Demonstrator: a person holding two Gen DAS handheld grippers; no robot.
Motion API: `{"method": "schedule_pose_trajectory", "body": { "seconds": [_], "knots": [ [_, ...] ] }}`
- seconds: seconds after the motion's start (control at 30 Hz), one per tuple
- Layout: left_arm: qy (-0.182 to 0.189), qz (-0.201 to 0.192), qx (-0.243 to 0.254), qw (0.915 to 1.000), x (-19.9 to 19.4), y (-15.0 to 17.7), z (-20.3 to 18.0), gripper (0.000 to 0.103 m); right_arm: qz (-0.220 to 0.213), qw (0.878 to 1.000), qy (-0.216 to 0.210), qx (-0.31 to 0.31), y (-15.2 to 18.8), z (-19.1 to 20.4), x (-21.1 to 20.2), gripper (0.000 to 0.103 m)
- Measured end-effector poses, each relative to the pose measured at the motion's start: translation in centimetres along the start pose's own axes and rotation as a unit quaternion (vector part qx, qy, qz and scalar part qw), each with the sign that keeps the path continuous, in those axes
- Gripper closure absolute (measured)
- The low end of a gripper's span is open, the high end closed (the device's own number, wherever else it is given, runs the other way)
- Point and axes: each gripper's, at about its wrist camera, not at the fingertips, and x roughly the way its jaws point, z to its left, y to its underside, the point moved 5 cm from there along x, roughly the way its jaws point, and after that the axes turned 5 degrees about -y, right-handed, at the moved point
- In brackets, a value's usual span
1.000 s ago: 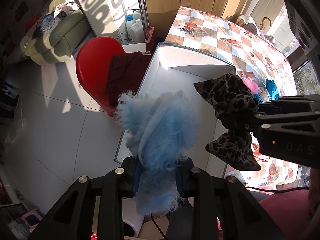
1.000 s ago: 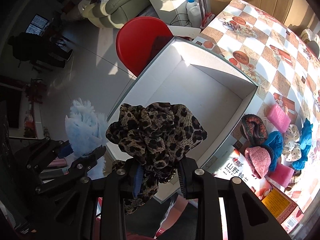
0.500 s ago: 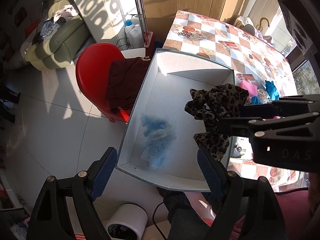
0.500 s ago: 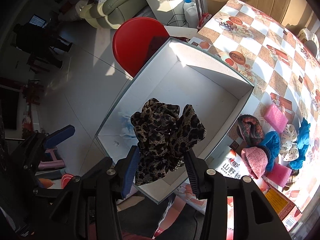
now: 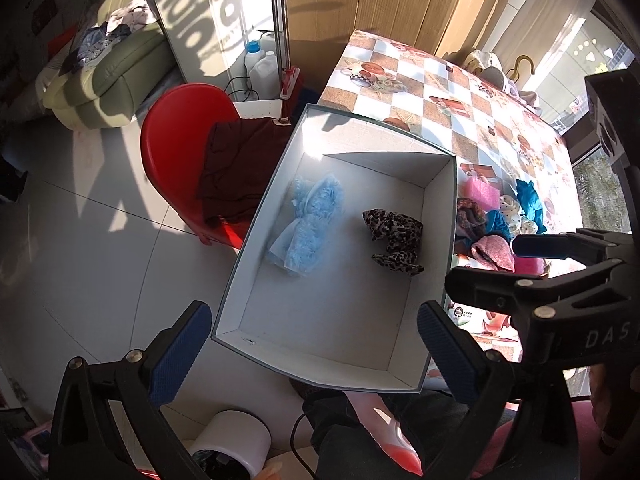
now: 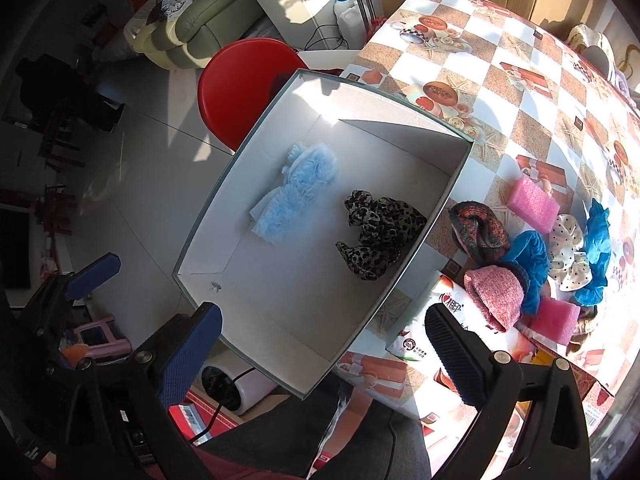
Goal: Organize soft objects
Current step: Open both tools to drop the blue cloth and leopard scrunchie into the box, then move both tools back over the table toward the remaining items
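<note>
Both hand-held grippers point steeply down over the white open cardboard box (image 5: 436, 216): left hand-held gripper (image 5: 308, 354) and right hand-held gripper (image 6: 324, 346), jaws opening wide, nothing between them. The box sits at the checkered tabletop (image 6: 500, 60) edge. Inside lie a fluffy light-blue scrunchie (image 5: 308, 224) at ten o'clock and a leopard-print fabric scrunchie (image 5: 396, 240) at two.

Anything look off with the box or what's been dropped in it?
One thing: the white box juts well past the table edge over the floor, so it might tip. The blue fluffy piece and leopard scrunchie lie inside, apart.
</note>
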Motion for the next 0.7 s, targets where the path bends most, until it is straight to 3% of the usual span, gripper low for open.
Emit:
{"method": "schedule_pose_trajectory", "body": {
  "seconds": [0.2,0.43,0.7],
  "knots": [
    [0.012,0.004,0.058,0.9982,0.3,-1.2,-4.1,0.0,-0.021,0.997,0.0,0.072,0.6,-4.4,-1.8,0.001],
    [0.023,0.013,0.126,0.9917,1.0,-2.9,-9.6,0.0,-0.053,0.985,-0.01,0.166,1.4,-11.2,-5.6,0.001],
    [0.041,0.01,0.173,0.9841,2.0,-7.4,-18.0,0.0,-0.108,0.962,0.021,0.25,2.1,-23.1,-13.6,0.001]
  ]
}}
